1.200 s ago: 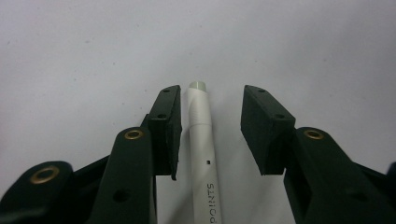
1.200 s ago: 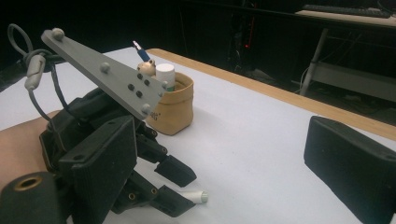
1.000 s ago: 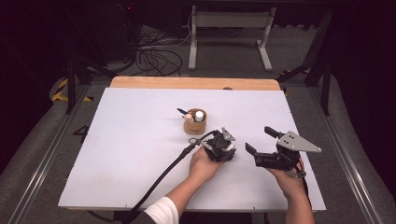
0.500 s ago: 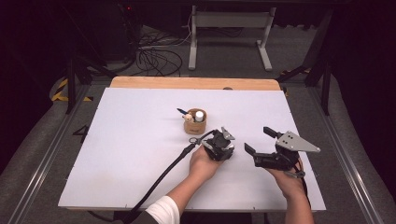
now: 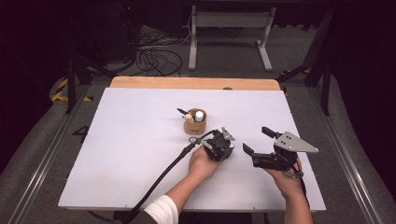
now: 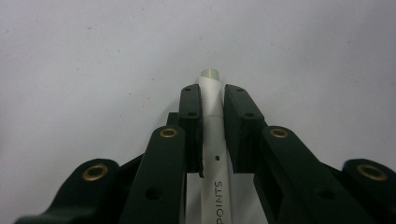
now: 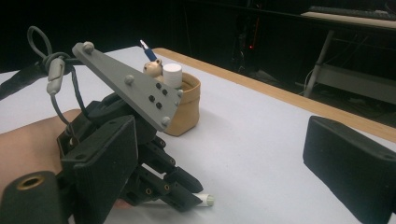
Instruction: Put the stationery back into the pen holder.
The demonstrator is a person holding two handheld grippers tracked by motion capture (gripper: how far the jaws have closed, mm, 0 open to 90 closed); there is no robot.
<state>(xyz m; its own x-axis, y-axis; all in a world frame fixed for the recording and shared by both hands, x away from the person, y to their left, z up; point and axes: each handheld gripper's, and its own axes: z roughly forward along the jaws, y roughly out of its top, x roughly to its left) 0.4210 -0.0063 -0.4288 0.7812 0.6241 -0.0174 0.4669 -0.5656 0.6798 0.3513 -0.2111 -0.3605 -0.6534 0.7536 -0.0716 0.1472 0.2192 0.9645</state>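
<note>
The left claw (image 6: 212,116) has just been closing and is now clamped on a white pen (image 6: 215,154) lying on the desk (image 5: 140,140), near and right of the tan pen cup (image 5: 194,125); the right claw (image 5: 257,142) stands apart and empty, to its right. The grip sits close to the pen's tip, so the long rear end could pivot or slip on lifting. A tilted pen may strike the cup's rim or the pens already inside and tip the cup.

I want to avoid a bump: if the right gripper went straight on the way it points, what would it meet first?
Probably the left gripper, shut on a white pen, though depth is unclear.
</note>
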